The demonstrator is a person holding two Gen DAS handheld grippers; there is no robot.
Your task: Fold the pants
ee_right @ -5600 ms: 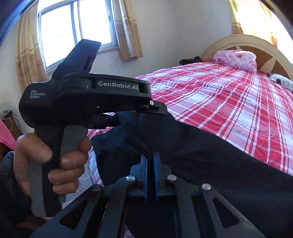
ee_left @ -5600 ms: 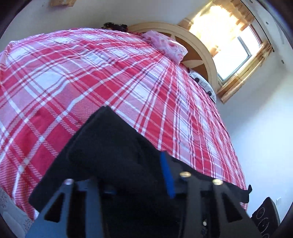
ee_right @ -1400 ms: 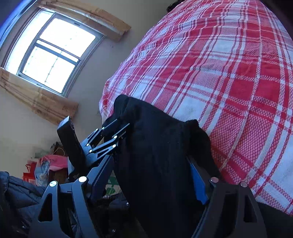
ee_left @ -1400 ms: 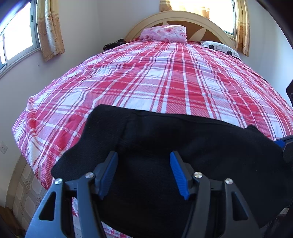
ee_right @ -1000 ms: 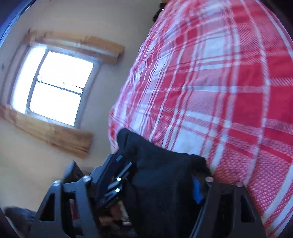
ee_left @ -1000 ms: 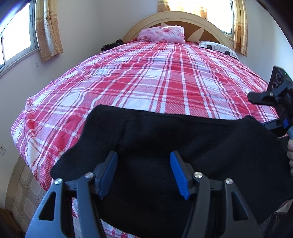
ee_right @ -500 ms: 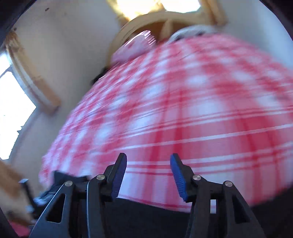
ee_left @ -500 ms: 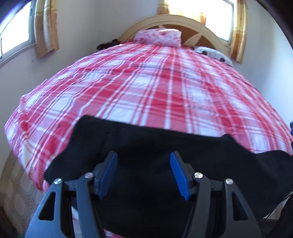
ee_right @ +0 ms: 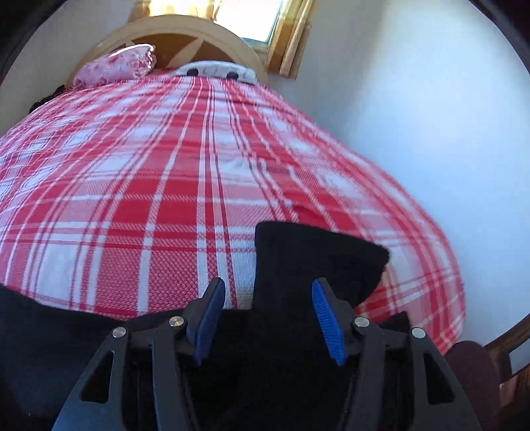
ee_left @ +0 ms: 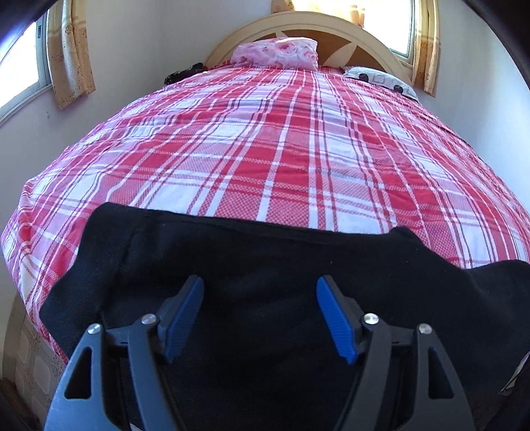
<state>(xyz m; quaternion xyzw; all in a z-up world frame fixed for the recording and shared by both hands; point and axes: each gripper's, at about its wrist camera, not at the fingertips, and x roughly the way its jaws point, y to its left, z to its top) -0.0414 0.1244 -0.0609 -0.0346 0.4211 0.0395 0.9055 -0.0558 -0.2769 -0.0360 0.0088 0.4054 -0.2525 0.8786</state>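
Black pants [ee_left: 265, 265] lie across the near edge of a red and white plaid bed [ee_left: 281, 149]. In the left wrist view my left gripper [ee_left: 260, 291] is open above the pants, its blue pads apart and holding nothing. In the right wrist view my right gripper [ee_right: 268, 290] is open too; one end of the pants [ee_right: 314, 262] juts up the bed between and beyond its fingers, with more black cloth [ee_right: 49, 331] low on the left. Whether the pads touch the cloth I cannot tell.
A pink pillow [ee_left: 278, 53] and a white spotted pillow [ee_left: 381, 78] lie against the rounded wooden headboard [ee_left: 298, 23]. Curtained windows flank the bed. A white wall [ee_right: 430, 116] runs along the bed's right side. Tiled floor [ee_left: 26, 358] shows low left.
Both grippers let go of the pants and now stand open. The right gripper swung from facing the left window to facing up the bed. The pants lie spread along the near edge.
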